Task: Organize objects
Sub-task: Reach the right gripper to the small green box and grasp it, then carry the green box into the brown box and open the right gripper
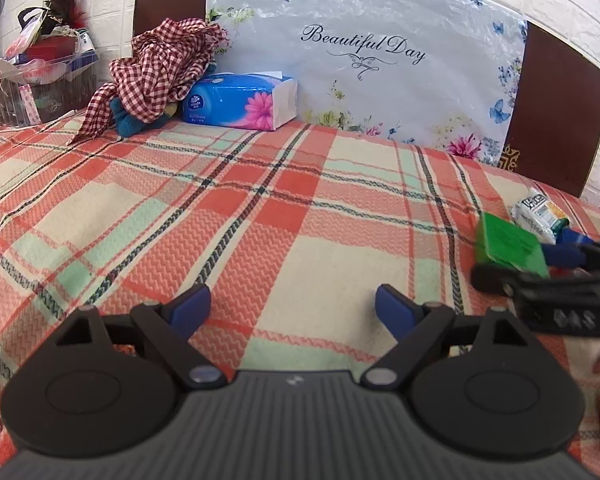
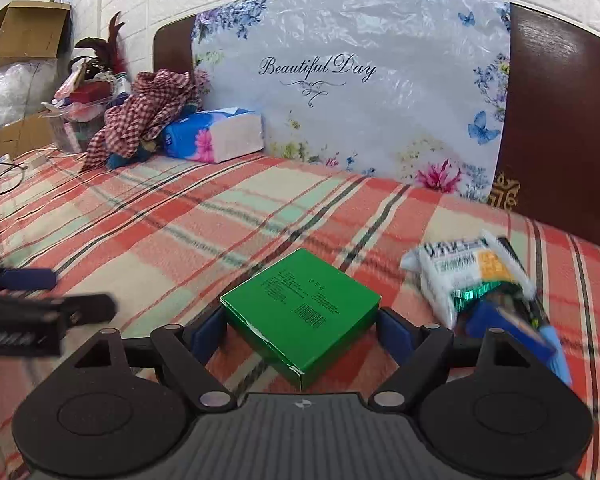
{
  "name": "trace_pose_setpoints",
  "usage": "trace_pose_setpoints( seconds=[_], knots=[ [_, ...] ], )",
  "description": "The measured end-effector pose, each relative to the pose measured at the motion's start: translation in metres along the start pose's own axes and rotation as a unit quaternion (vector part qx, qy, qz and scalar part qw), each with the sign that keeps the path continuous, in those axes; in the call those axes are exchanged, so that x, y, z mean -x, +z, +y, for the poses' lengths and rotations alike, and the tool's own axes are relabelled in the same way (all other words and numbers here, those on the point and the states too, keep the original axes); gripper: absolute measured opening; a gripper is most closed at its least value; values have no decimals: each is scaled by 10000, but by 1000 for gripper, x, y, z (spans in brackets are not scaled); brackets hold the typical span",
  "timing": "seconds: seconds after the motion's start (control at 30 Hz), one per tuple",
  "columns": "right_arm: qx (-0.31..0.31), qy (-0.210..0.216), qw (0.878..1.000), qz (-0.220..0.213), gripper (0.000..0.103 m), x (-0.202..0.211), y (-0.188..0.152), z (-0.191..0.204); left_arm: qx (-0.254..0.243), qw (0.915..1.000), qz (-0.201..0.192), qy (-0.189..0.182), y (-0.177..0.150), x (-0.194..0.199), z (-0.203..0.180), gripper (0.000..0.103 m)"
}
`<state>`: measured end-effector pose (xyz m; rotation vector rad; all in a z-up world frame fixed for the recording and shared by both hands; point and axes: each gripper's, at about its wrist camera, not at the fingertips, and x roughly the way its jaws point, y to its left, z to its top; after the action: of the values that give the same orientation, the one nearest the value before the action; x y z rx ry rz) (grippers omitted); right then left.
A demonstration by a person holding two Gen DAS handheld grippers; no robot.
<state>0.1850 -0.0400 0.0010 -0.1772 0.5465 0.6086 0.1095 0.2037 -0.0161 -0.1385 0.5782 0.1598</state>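
The right gripper (image 2: 302, 326) has its jaws clenched on a green box (image 2: 302, 308), one blue pad against each side, and holds it over the plaid blanket (image 2: 260, 216) of the bed. From the left wrist view the same green box (image 1: 510, 246) sits in the right gripper (image 1: 540, 264) at the right edge. The left gripper (image 1: 294, 300) hangs over the plaid blanket (image 1: 260, 200) with its jaws released and wide apart, nothing between them. Just right of the box lies a white snack packet (image 2: 460, 276), blurred, with a blue item (image 2: 508, 328) beside it. At the head of the bed a blue tissue pack (image 1: 240, 100) rests just beside a red checked cloth (image 1: 160, 64), both in front of a floral wrapped panel (image 1: 380, 60) reading "Beautiful Day"
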Motion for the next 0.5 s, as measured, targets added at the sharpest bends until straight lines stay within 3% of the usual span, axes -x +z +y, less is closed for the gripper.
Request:
trace_pose_setpoints(
  seconds=[0.23,0.37,0.5],
  knots=[
    [263,191,9994,118,80,88,-57,14,-190,9997,95,147,1,-3,-7,92],
    [93,-584,9981,182,81,140,-88,-11,-346,9988,117,341,0,-2,-14,93],
    [-813,-1504,9847,345,81,190,-119,-73,-497,9948,166,872,-3,7,-39,93]
  ],
)
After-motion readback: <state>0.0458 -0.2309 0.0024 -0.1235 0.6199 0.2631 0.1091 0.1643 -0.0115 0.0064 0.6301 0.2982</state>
